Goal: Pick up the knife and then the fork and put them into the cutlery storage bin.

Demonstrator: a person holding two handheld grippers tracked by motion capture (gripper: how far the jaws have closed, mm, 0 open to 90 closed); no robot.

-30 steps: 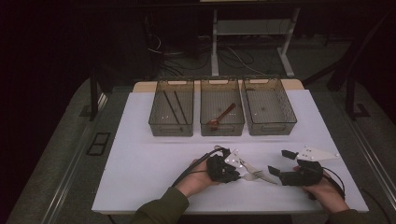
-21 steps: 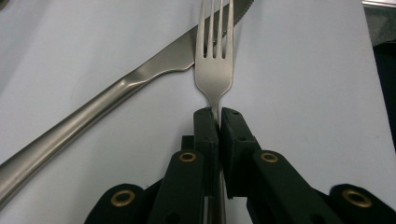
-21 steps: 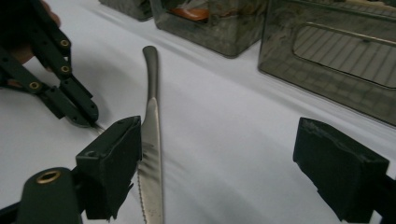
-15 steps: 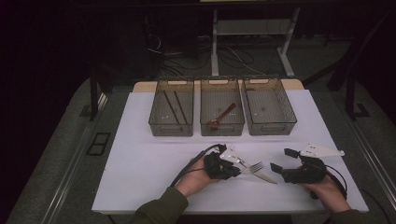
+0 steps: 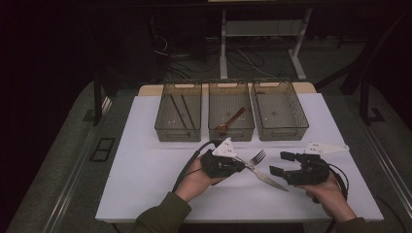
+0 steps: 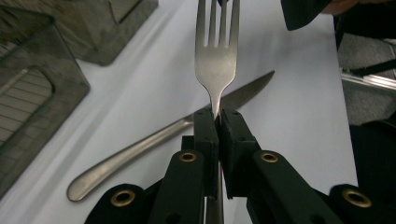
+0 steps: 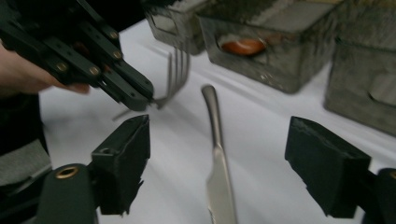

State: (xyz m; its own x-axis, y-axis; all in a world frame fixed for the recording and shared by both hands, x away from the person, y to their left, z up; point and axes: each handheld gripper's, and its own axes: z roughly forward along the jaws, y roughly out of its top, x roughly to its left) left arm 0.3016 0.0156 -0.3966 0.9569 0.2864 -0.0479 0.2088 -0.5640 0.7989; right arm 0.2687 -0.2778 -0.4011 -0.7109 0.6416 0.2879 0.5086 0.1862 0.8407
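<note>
We note the left gripper (image 5: 241, 164) clenched on the fork (image 6: 217, 60) at its neck, above the white table (image 5: 145, 165), tines pointing away toward the trays, while the right gripper (image 5: 281, 163), jaws just closing but gripping nothing, straddles the knife (image 7: 218, 177) lying beneath.

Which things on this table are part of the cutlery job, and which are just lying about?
In the job: fork, clamped in left gripper; knife, lying under open right gripper; three bins.
Lying about: cables on the floor, metal stand.
</note>
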